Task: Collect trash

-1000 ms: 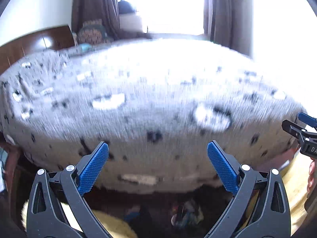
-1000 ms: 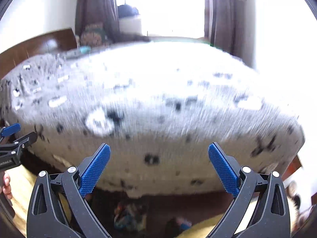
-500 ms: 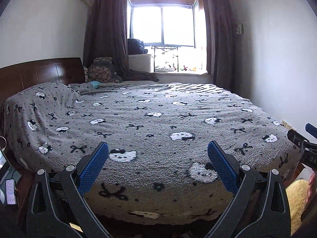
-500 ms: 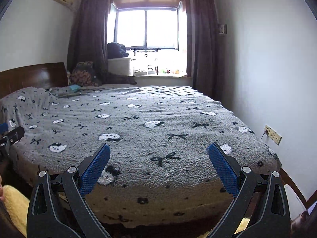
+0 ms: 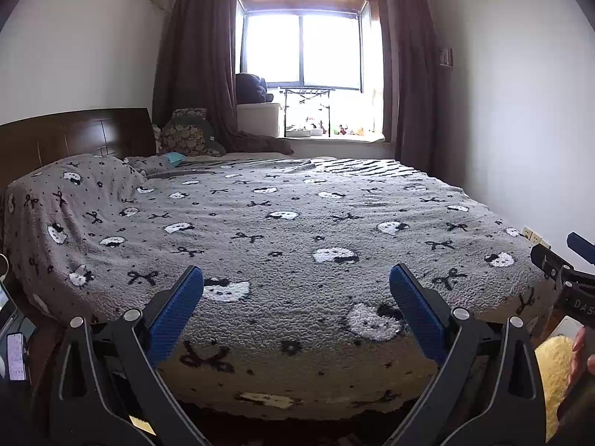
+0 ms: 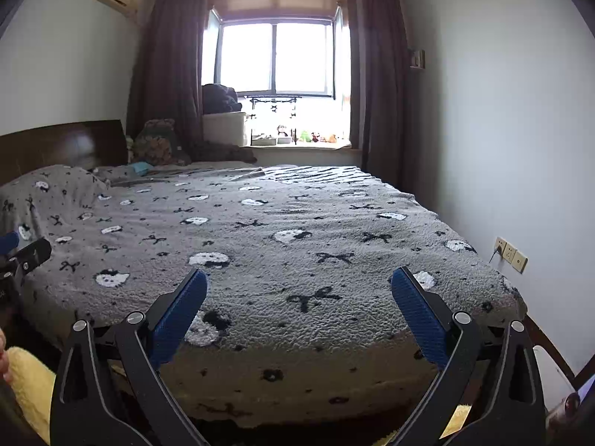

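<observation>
My left gripper (image 5: 295,278) is open and empty, held at the foot of a bed covered by a grey blanket (image 5: 297,230) with cat faces and bows. My right gripper (image 6: 299,282) is open and empty beside it, also at the foot of the bed (image 6: 279,241). The right gripper's tip shows at the right edge of the left wrist view (image 5: 561,267); the left gripper's tip shows at the left edge of the right wrist view (image 6: 26,256). A small teal item (image 5: 174,157) lies near the pillows. No trash on the blanket is clear to me.
A dark wooden headboard (image 5: 74,133) stands at the left. Pillows (image 5: 186,135) and a white box (image 5: 258,119) sit by the curtained window (image 5: 303,48). A white wall with sockets (image 6: 511,254) runs close along the bed's right side. Yellow fluffy fabric (image 5: 554,368) is low by the hands.
Both grippers have tilted up from looking down at the bed's foot and the floor under it to looking level across the bed. The blur is gone. Both stay open.
</observation>
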Available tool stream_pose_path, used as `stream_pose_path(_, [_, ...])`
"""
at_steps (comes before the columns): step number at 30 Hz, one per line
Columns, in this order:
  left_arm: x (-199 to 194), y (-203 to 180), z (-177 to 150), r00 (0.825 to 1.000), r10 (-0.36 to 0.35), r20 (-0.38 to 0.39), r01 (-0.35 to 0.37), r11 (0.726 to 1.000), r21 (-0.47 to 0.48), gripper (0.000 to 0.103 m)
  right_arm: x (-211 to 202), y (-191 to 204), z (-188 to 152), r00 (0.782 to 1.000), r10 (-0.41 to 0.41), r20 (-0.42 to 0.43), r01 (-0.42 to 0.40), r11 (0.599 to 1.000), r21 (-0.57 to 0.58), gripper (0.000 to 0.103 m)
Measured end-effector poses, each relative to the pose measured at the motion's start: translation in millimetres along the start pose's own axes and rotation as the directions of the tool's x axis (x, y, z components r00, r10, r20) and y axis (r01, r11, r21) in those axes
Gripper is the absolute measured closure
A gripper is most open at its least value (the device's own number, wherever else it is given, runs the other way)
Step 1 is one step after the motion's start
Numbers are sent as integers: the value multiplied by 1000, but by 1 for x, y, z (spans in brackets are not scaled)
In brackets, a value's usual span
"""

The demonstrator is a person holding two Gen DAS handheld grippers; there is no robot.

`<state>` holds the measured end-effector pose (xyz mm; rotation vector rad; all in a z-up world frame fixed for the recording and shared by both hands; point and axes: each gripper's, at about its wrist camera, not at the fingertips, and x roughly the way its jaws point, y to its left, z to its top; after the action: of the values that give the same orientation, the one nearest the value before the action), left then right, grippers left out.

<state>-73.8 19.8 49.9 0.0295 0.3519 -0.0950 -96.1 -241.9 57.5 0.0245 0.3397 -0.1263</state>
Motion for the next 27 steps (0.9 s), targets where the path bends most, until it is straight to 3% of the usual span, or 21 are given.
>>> stream_pose_path(27, [-1,0,0,1000,-15,7,15,1000,-7,8,-1,9,-2,999,39,-1,-39,999,-3,4])
